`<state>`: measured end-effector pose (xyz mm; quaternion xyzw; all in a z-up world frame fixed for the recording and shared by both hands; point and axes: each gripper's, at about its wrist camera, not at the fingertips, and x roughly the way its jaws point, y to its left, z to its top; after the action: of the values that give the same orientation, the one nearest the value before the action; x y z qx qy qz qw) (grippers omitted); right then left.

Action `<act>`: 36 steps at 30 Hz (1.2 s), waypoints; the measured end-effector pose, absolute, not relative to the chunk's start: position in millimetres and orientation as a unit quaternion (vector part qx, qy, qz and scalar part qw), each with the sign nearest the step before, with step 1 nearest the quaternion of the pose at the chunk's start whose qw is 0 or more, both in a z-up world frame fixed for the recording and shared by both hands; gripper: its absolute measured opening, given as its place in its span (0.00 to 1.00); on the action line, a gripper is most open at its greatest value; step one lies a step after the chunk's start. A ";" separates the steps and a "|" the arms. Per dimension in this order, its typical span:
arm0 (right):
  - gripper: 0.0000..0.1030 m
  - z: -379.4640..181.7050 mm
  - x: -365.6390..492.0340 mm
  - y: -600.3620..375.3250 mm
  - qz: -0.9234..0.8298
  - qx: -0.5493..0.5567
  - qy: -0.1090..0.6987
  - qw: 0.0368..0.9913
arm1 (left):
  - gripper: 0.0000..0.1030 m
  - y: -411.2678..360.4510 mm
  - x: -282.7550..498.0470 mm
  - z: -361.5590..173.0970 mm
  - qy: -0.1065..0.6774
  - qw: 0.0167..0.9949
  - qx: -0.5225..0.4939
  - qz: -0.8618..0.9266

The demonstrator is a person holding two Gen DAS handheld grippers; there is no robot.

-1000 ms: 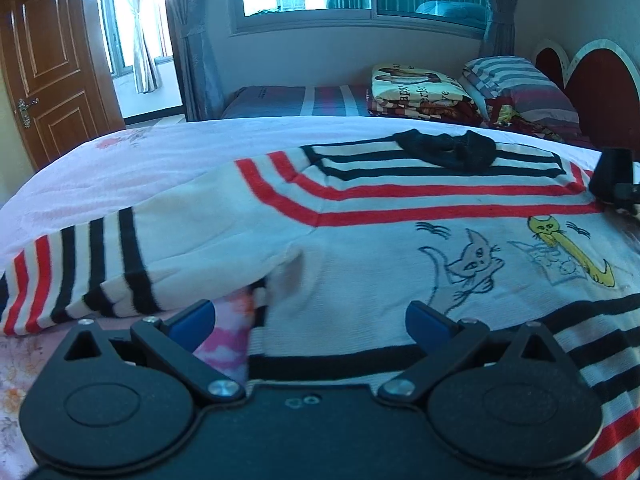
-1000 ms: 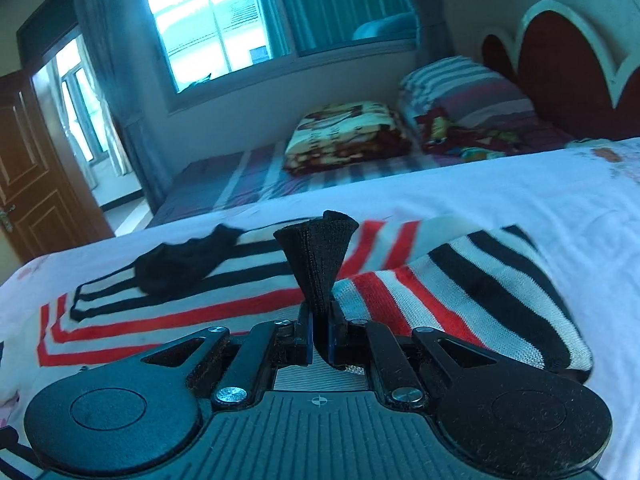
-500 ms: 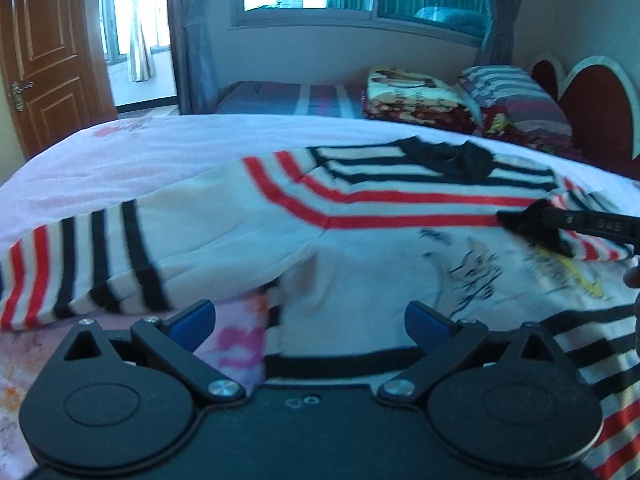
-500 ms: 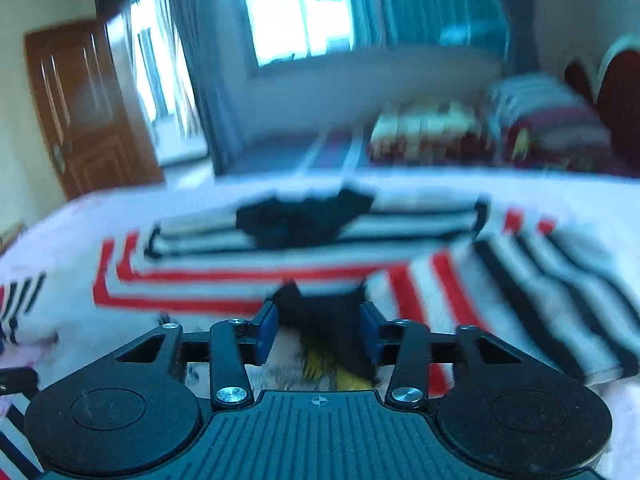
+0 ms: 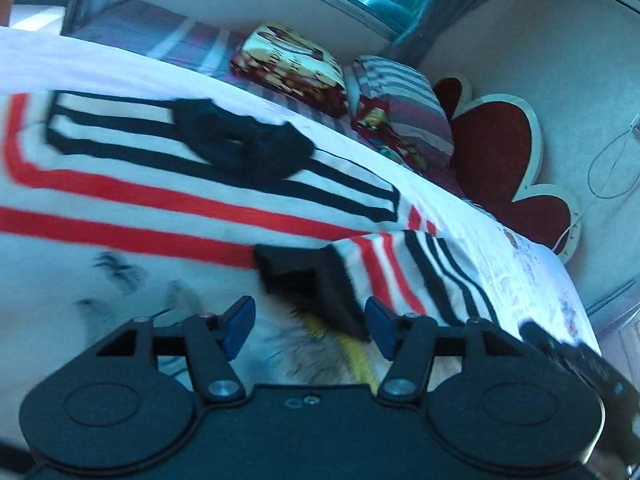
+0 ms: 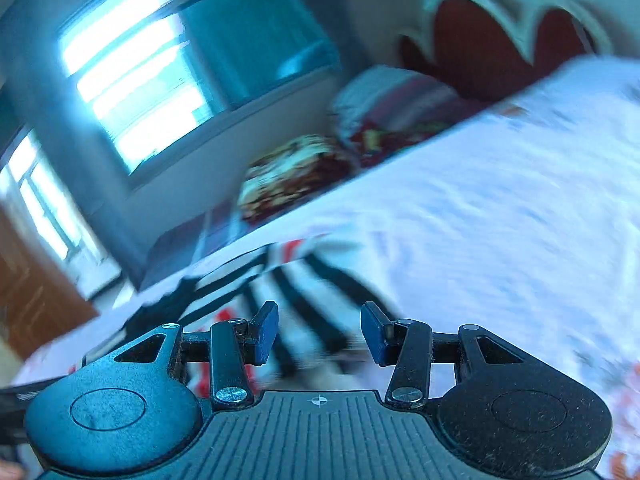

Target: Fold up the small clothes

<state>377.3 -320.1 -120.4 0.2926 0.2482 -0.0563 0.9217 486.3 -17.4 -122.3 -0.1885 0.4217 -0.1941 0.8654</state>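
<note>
With the right claw [image 6: 320,334] apart, sleeve [image 5: 400,268] dropped across sweater [image 5: 140,208] mid-bed [image 5: 500,256]; left claw [image 5: 306,326] half-closed, empty; other sleeve next.

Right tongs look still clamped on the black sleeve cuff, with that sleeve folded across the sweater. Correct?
Not clamped: the right wrist view shows the right tongs open, nothing between them. The black cuff lies released on the sweater, sleeve folded across.

Both wrist cameras sat low and close over the bed [image 5: 520,264], tilted, facing the headboard [image 5: 496,152]; both views shared the striped sweater [image 5: 160,200] and pillows [image 5: 400,96].
</note>
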 end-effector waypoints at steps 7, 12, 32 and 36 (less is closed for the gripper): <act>0.45 -139.2 354.1 -391.3 -0.045 0.474 0.239 0.846 | 0.05 -27.8 497.4 -124.0 0.417 0.876 -0.146 -0.193; 0.45 -153.9 356.7 -407.5 -0.005 0.567 0.237 0.789 | 0.04 -4.7 487.4 -107.5 0.394 0.893 -0.124 -0.176; 0.13 -164.0 403.5 -398.9 0.025 0.522 0.315 0.792 | 0.05 59.5 484.2 -118.7 0.401 0.900 -0.122 -0.122; 0.09 -156.2 393.2 -404.0 0.023 0.503 0.311 0.806 | 0.05 58.0 480.3 -112.5 0.392 0.904 -0.113 -0.129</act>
<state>393.2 -404.0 -156.2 0.5029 0.3111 0.0227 0.8061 480.3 58.0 -112.5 -0.1133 0.3920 -0.1287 0.9038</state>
